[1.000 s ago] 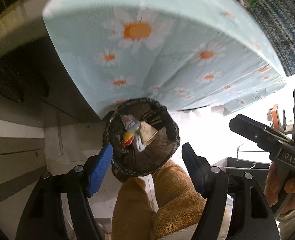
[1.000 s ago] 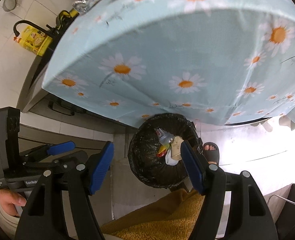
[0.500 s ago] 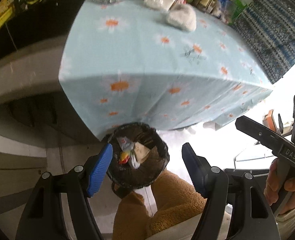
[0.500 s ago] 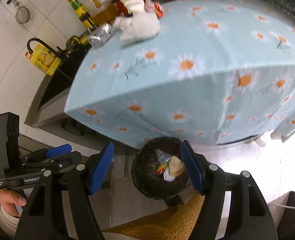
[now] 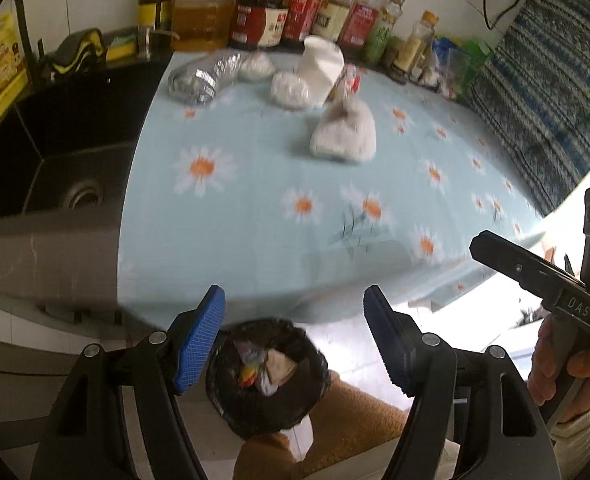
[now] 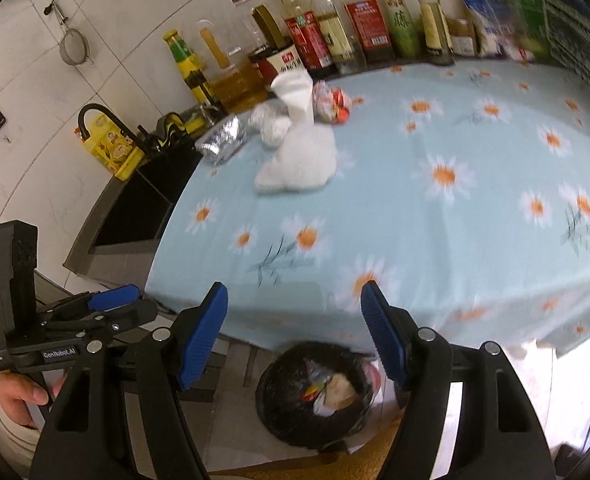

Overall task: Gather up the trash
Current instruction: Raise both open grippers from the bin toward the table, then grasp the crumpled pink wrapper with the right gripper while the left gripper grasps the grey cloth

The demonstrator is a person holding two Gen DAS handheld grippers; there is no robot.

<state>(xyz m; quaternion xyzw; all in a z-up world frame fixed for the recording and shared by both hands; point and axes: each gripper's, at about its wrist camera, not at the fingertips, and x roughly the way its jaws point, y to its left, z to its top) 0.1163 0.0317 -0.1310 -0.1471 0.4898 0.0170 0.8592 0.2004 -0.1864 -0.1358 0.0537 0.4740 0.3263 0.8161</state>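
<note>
A black-lined trash bin [image 5: 267,376] [image 6: 315,394] stands on the floor under the table's front edge, holding several wrappers. On the daisy tablecloth [image 5: 255,208] [image 6: 435,216] lie a crumpled white bag [image 5: 345,134] [image 6: 299,158], a white cup [image 5: 319,68], crumpled tissues [image 5: 289,90], a crushed clear bottle [image 5: 205,78] [image 6: 223,142] and a red-and-white wrapper [image 6: 333,102]. My left gripper [image 5: 295,340] is open and empty above the bin. My right gripper [image 6: 295,332] is open and empty at the table's near edge.
Sauce and oil bottles [image 5: 263,12] [image 6: 335,32] line the back of the table. A black sink [image 5: 55,160] [image 6: 143,208] lies to the left with a yellow pack [image 6: 113,148] beside it. A patterned cloth [image 5: 543,92] hangs on the right.
Both grippers have risen from down over the bin to above table height and tilted up, so the tabletop and its trash have come into view. Both stay open.
</note>
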